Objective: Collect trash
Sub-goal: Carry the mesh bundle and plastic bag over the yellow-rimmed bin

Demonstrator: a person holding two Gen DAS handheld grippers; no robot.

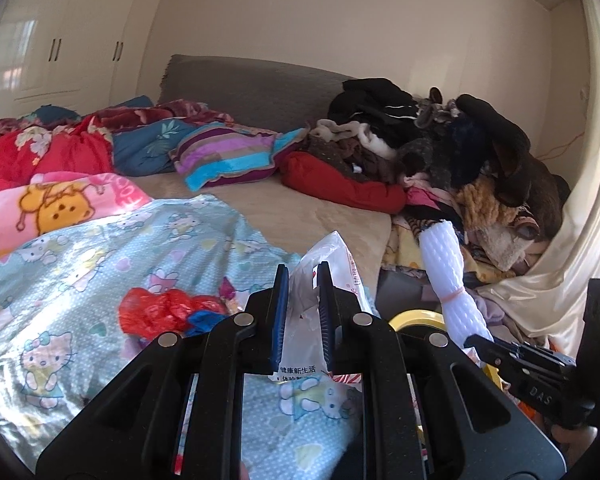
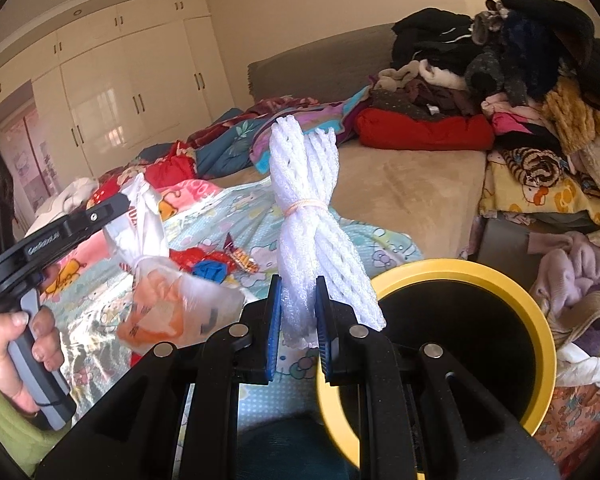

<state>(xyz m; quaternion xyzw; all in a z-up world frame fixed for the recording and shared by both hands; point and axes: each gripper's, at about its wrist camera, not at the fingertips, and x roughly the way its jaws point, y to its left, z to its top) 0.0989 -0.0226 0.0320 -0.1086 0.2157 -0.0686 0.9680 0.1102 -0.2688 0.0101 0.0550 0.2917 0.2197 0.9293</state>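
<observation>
My left gripper (image 1: 303, 276) is shut on a white plastic bag (image 1: 328, 264) with red print, held above the Hello Kitty quilt (image 1: 100, 256); the bag also shows in the right wrist view (image 2: 156, 264), hanging knotted. My right gripper (image 2: 298, 288) is shut on a white foam net bundle (image 2: 308, 208) tied with a rubber band, upright beside the yellow-rimmed bin (image 2: 460, 268). The bundle also shows in the left wrist view (image 1: 448, 272). Red and blue plastic scraps (image 1: 160, 312) and a candy wrapper (image 2: 242, 258) lie on the quilt.
The bin's rim shows in the left wrist view (image 1: 418, 316) at the bed's right edge. A clothes pile (image 1: 440, 148) fills the right of the bed. Pillows and blankets (image 1: 228, 156) lie at the back. White wardrobes (image 2: 112, 92) line the far wall.
</observation>
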